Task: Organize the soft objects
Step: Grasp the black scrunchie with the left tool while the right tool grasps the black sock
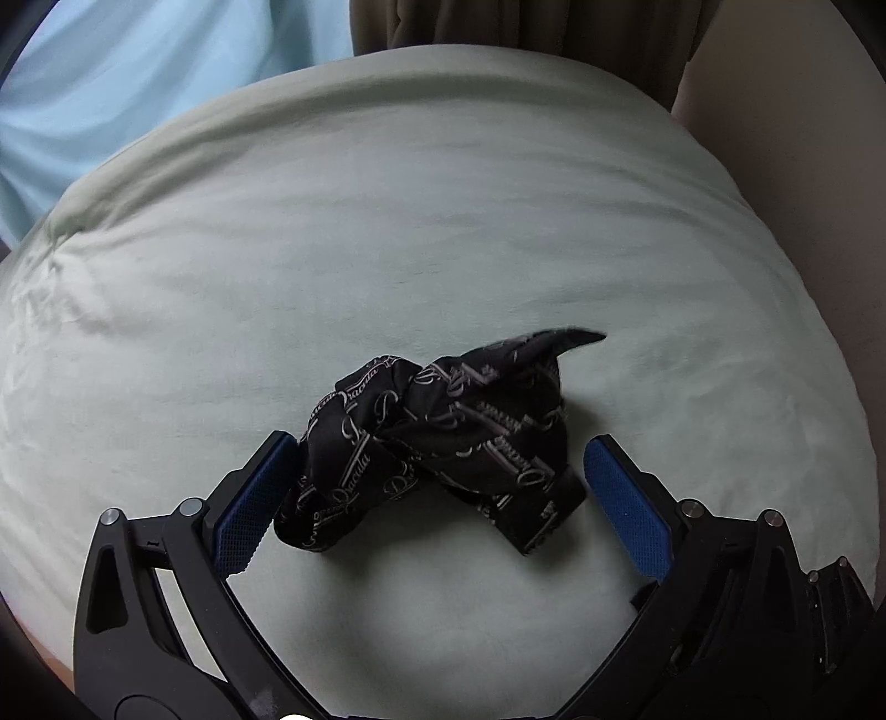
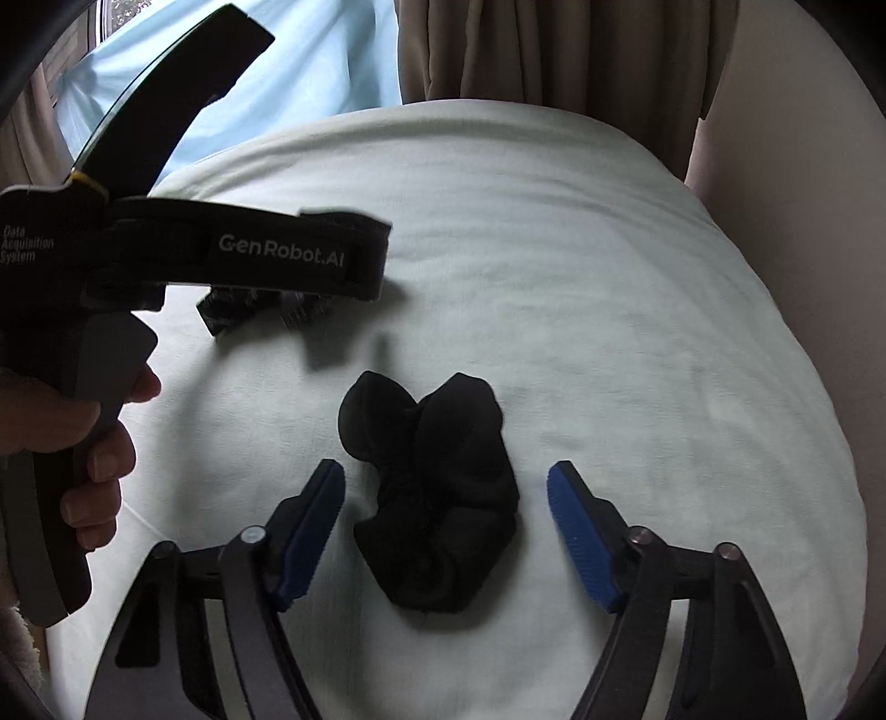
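Note:
A crumpled black cloth with pale script lettering [image 1: 470, 410] lies on the pale green bedsheet [image 1: 387, 221]. My left gripper [image 1: 443, 444] stands open around it. Its left blue pad [image 1: 249, 498] is against the cloth's edge, and its right pad [image 1: 626, 509] is apart from it. A bundle of plain black socks [image 2: 437, 498] lies on the same sheet between the fingers of my right gripper [image 2: 446, 471], which is open with neither pad touching it. In the right wrist view the lettered cloth [image 2: 232, 310] peeks out under the left tool's housing [image 2: 277, 255], held by a hand [image 2: 83, 443].
Brown curtains [image 2: 554, 50] hang behind the bed, with light blue fabric [image 2: 277, 66] to their left. A beige wall [image 2: 775, 166] borders the bed on the right. The sheet stretches bare beyond both items towards the far edge.

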A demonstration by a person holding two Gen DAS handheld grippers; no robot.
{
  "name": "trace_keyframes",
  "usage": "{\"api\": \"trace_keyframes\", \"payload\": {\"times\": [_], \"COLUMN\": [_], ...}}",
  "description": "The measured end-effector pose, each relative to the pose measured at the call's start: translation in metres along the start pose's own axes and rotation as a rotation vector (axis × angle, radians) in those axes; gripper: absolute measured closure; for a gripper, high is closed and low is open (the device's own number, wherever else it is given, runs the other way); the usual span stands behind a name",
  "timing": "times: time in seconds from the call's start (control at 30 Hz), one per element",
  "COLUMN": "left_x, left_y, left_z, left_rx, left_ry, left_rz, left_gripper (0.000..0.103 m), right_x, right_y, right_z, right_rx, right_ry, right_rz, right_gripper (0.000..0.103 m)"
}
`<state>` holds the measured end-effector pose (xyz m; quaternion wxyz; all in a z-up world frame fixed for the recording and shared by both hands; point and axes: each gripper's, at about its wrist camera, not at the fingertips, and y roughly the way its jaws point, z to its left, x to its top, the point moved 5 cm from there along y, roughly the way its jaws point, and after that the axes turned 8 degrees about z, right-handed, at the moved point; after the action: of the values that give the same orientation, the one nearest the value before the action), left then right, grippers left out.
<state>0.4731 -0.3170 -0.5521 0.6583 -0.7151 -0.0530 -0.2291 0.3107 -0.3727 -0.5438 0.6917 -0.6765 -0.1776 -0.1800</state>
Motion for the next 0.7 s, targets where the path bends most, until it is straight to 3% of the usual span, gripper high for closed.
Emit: {"api": "trace_keyframes", "payload": {"times": [0.23,0.4,0.7], "left_x": [0.016,0.018,0.023], "left_y": [0.013,0.013,0.002], "left_z": [0.023,0.032,0.038], "left_rx": [-0.027,-0.059,-0.088], "left_ry": [-0.057,-0.073,-0.087], "left_rz": [0.021,0.006,-0.002], "left_gripper": [0.03,0.047,0.056], "right_x": [0.011,0.012,0.01], "right_y": [0.008,0.012,0.006], "right_z": [0.01,0.017,0.017], "right_rx": [-0.006,0.003,0.028], "right_ry": [-0.041,-0.065,-0.065], "right_rz": [-0.015,-0.023,-0.022], "right_gripper": [0.048,0.07,0.074]}}
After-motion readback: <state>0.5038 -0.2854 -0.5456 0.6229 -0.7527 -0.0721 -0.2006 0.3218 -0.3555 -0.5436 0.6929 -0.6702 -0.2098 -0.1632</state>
